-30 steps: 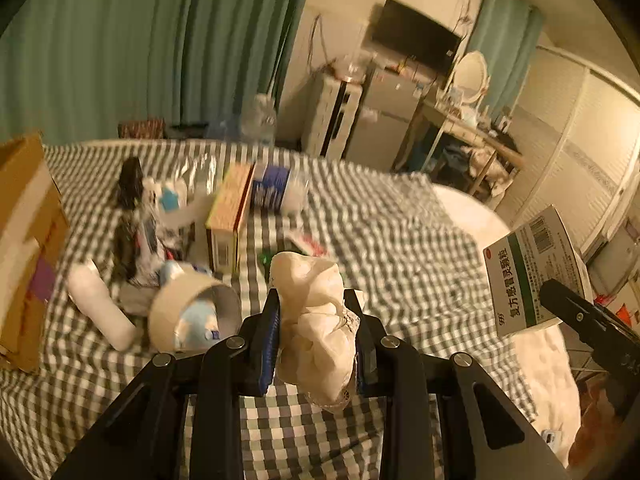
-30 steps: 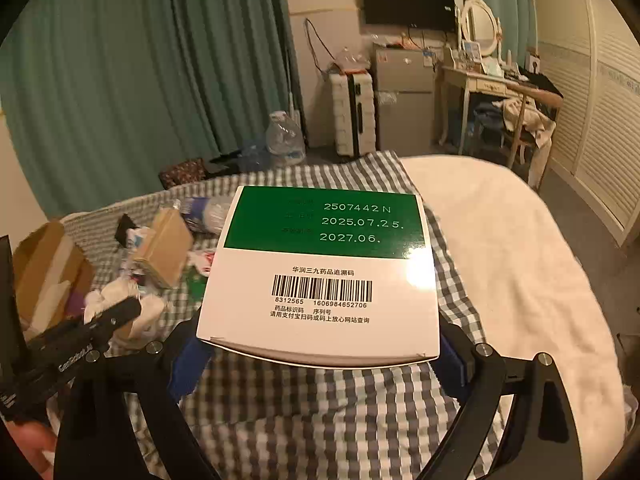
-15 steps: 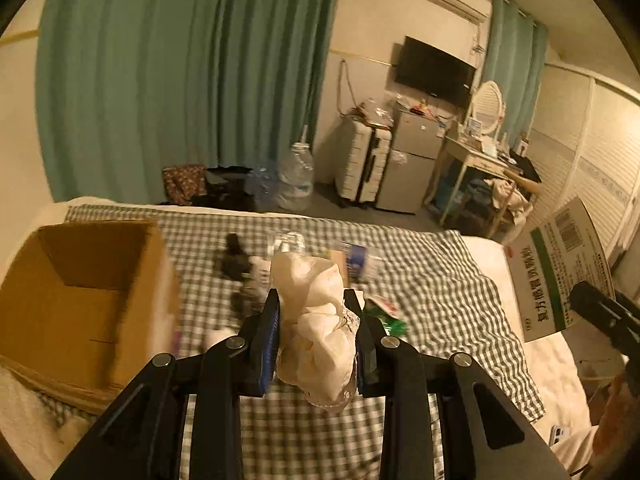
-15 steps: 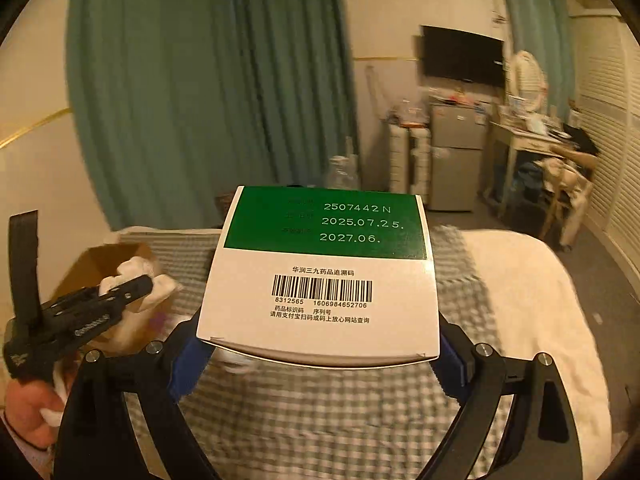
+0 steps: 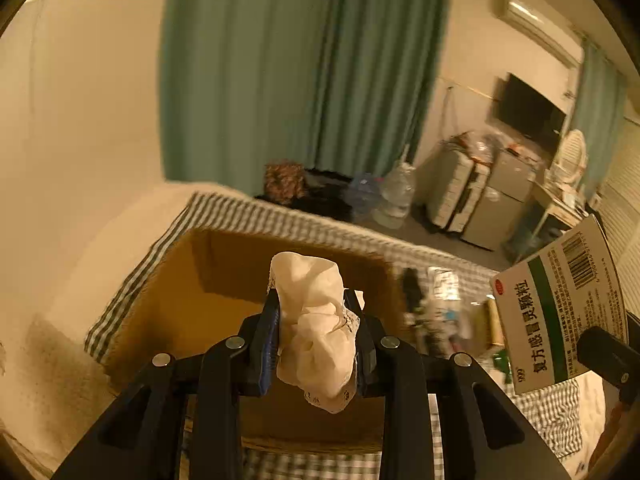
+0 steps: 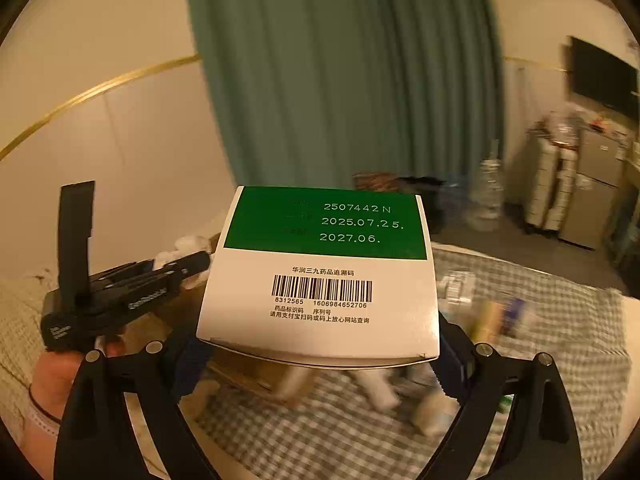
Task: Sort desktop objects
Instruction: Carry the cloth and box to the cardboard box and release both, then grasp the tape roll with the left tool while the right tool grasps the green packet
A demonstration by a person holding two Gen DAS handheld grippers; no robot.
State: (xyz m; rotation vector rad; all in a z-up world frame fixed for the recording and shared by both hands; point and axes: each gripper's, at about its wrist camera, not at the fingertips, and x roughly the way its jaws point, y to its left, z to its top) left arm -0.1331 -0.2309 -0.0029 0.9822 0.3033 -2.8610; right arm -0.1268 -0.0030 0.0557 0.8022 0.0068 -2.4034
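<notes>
Between tool (image 5: pixel 316 332) pads, crumpled tissue (image 5: pixel 314 320)

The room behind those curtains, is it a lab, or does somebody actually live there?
Most likely a lived-in bedroom or small studio flat, not a lab. Teal curtains cover the far wall, a flat television hangs above a small fridge, and the sorting is done on a checked cloth laid over what looks like a bed.

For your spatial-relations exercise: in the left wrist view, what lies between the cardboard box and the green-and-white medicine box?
A blurred clutter of small items on the checked cloth lies between the cardboard box and the medicine box, which is held up. The left wrist view shows it.
</notes>
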